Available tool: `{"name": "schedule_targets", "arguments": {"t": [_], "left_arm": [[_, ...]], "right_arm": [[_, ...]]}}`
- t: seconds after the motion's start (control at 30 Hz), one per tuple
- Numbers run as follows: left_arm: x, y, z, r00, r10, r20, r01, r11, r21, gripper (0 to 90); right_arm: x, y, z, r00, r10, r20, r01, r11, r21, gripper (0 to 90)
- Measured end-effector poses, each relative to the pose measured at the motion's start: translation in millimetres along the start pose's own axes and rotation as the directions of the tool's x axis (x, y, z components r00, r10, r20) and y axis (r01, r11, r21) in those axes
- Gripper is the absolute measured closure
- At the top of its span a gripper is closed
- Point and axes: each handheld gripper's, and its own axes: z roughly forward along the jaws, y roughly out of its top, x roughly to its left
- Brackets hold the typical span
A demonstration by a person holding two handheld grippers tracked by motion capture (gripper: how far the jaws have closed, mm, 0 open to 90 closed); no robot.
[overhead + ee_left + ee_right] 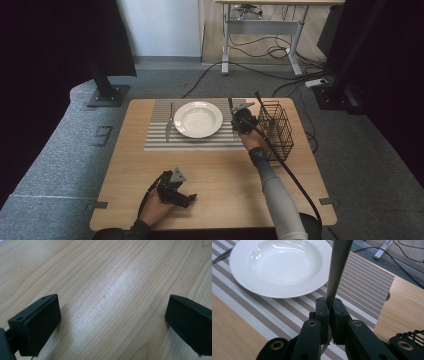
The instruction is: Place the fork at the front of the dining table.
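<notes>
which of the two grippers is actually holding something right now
The right gripper, beside the white plate: its jaws are clamped on a grey utensil handle. The left gripper hangs open over bare table.

The left hand-held gripper point(112, 322) hangs with jaws spread wide, low over bare wooden table point(112, 272)

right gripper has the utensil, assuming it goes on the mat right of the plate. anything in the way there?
Nothing visible. The right gripper is shut on the utensil handle directly over the striped placemat, right of the white plate. That strip of mat is bare; the wire basket stands off to the side.
</notes>
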Motion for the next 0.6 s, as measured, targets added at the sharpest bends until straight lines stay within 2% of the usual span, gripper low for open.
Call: {"name": "schedule_targets", "arguments": {"t": [0.13, 0.33, 0.6], "left_arm": [[0.1, 0.0, -0.1, 1.0, 0.002, 0.0, -0.002, 1.0, 0.001, 0.1], [0.1, 0.0, 0.0, 1.0, 0.001, 0.0, -0.001, 1.0, 0.001, 0.0], [0.1, 0.0, -0.1, 1.0, 0.001, 0.0, -0.001, 1.0, 0.001, 0.1]], "right_arm": [[-5.2, -1.2, 12.7, 0.9993, 0.036, 0.013, -0.036, 0.999, 0.023, 84.8], [-8.6, -1.9, 22.0, 0.9971, 0.055, 0.051, -0.057, 0.998, 0.029, 85.2], [-13.2, -1.2, 36.1, 0.9949, 0.074, 0.069, -0.079, 0.995, 0.068, 85.2]]}}
